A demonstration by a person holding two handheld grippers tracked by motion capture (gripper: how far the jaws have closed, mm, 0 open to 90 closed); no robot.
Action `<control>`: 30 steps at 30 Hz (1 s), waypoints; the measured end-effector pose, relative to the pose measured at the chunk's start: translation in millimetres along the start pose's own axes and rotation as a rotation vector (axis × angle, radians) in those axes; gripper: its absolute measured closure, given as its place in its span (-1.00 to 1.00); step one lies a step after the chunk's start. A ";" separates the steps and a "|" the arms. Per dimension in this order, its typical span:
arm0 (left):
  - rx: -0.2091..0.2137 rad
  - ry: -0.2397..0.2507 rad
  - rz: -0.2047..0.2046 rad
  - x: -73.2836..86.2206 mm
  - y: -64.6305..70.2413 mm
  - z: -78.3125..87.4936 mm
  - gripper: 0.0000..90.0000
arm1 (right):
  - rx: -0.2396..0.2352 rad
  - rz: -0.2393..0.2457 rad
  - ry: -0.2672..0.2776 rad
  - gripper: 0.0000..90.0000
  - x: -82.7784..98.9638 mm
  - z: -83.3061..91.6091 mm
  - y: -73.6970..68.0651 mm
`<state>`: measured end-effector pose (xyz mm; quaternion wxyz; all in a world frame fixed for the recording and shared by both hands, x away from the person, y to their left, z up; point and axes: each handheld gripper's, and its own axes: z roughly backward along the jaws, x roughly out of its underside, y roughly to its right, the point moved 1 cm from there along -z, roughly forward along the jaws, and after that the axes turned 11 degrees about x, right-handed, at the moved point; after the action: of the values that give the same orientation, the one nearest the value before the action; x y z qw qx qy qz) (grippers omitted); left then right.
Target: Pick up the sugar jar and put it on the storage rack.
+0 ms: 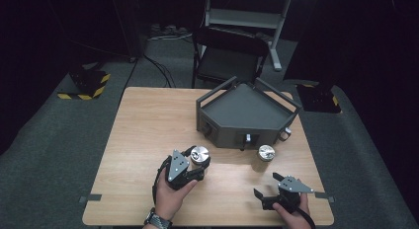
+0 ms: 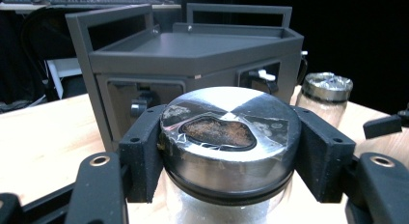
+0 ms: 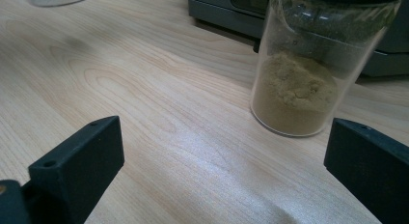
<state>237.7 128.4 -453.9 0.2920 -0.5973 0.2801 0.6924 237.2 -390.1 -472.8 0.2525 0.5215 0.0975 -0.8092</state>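
1. Left gripper: the jaws are closed on the metal lid of a spice jar, one pad on each side of the lid's rim. The jar sits at the near-left of the table, in front of the grey rack.
2. Right gripper: the jaws stand wide apart with nothing between them. It rests low at the near-right edge of the table, pointed toward the second jar.
3. Risk, slip: the grip bears on the smooth rounded lid, not on the glass body. A tilt of the hand may let the lid slide out of the pads.
4. Risk, lid release: if the lid is loosely seated, a lift by the lid alone may leave the glass behind or drop it onto the table.
5. Risk, collision: the rack stands close ahead of the held jar. A forward move kept too low may strike the rack's front wall or its knobs.
6. Risk, second jar: it stands just in front of the rack, and a careless sweep of either gripper may tip it.
7. Materials: the lid is brushed metal with a dark seal ring and a torn clear film over a brown patch. The jars are clear glass cylinders; the second holds tan powder. The rack is matt grey, angular, with raised rails. The table is pale wood grain.
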 end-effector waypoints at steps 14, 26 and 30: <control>-0.011 0.029 0.009 -24.6 -9.7 -15.6 -0.22 | -0.002 0.001 0.002 -0.99 0.2 0.0 0.2; -0.030 0.028 -0.014 -48.4 -15.4 -27.7 -0.22 | -0.004 -0.004 0.000 -0.99 0.1 -0.2 1.3; -0.036 0.030 -0.029 -57.6 -18.1 -32.3 -0.22 | -0.006 -0.004 0.001 -0.99 0.4 -0.2 1.7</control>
<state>279.2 112.8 -401.8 0.2870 -0.6165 0.2635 0.6842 238.0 -391.6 -473.1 0.2523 0.5211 0.1013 -0.8090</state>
